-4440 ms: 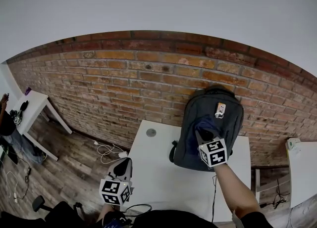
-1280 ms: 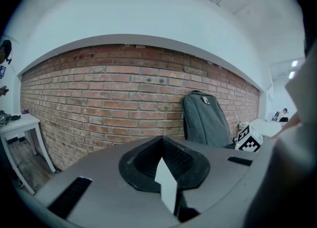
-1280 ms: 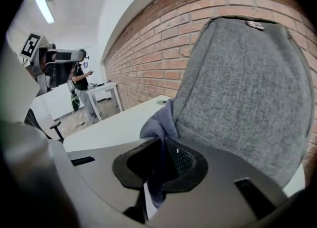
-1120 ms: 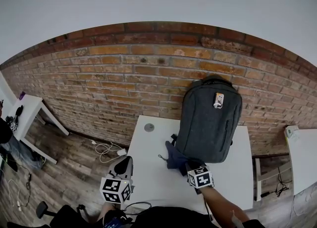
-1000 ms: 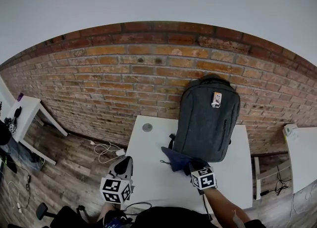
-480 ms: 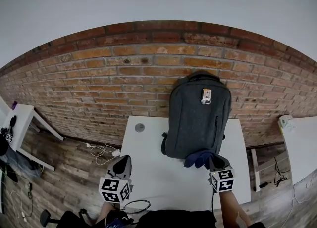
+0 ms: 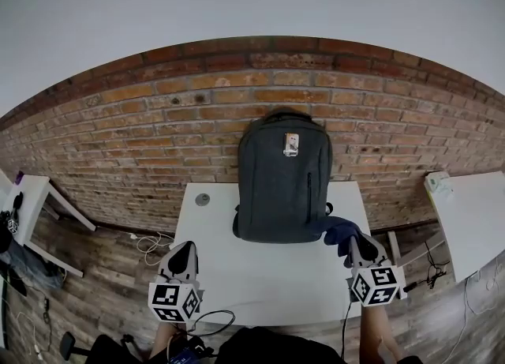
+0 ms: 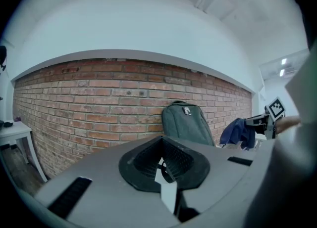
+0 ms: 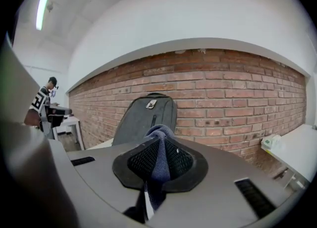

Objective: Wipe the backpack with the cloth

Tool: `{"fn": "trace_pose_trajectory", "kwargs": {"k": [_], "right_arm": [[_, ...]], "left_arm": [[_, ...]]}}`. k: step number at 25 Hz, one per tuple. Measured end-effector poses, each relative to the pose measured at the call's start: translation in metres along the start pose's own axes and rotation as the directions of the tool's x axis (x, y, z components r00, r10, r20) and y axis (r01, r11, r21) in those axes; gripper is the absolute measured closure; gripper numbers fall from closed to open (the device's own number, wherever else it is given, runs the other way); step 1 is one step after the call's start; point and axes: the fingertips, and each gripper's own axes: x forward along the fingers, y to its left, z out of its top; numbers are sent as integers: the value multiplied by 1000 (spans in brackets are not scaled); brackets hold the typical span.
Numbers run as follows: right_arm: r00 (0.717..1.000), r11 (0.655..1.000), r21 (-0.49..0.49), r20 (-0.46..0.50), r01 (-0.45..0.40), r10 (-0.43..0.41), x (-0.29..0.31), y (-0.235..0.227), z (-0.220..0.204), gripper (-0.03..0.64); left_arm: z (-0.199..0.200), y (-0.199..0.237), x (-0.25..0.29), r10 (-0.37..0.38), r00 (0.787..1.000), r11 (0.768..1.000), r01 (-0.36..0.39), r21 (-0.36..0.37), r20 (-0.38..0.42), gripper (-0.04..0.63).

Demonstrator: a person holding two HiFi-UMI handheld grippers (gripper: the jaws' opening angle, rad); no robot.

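Left claw [image 7: 181,254]: nearest, low at the near left of the desk [image 7: 260,275]. Its own view shows the jaws drawn together with nothing between them. Idle, well apart from the work.

Right claw [image 7: 360,245]: near the desk's right edge, jaws clamped on the cloth [image 7: 340,232]. In the right gripper view the dark blue cloth [image 9: 159,154] runs up between the jaws and bunches over the tips. From the head view the bunch sits just beside the backpack's lower right corner; touching or a hair off, cannot tell.

Backpack [image 7: 282,179]: grey, standing upright at the back of the desk, top leaned on the brick wall [image 7: 158,118], long axis running up the wall. Front panel faces the person. From the right claw it lies ahead and to the left, and the right gripper view shows it [image 9: 143,118] past the cloth on that side. The right claw is far the nearer of the two.

Judgement: the next stroke goes up and leftward from that bottom corner, along the pack's length.

Room: bare desk in front of the pack and to its left, so plenty of space for sweeping. Tight on the right, with the desk edge close under the claw and a second white desk [image 7: 465,212] beyond a gap. The wall backs the pack, so pressing should not tip it backward; a sideways drag might slide it.
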Motion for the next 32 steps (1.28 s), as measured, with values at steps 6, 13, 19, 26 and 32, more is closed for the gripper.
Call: {"fn": "trace_pose_trajectory", "kwargs": {"k": [6, 13, 19, 26, 32], "right_arm": [[998, 1000, -18, 69, -5, 7, -80, -27, 22, 588], [991, 995, -96, 124, -29, 41, -166, -46, 23, 586], [988, 998, -60, 152, -34, 42, -204, -60, 14, 588], [978, 995, -91, 203, -28, 46, -238, -61, 19, 588], [979, 997, -66, 198, -29, 42, -259, -51, 15, 587]], "left_arm": [[-14, -63, -41, 2, 1000, 1000, -2, -17, -8, 597], [-39, -121, -110, 47, 999, 999, -48, -11, -24, 598], [-53, -135, -158, 109, 993, 994, -109, -13, -42, 598], [-39, -160, -159, 63, 998, 998, -63, 9, -20, 598], [-30, -177, -168, -3, 1000, 1000, 3, 28, -4, 598]]}}
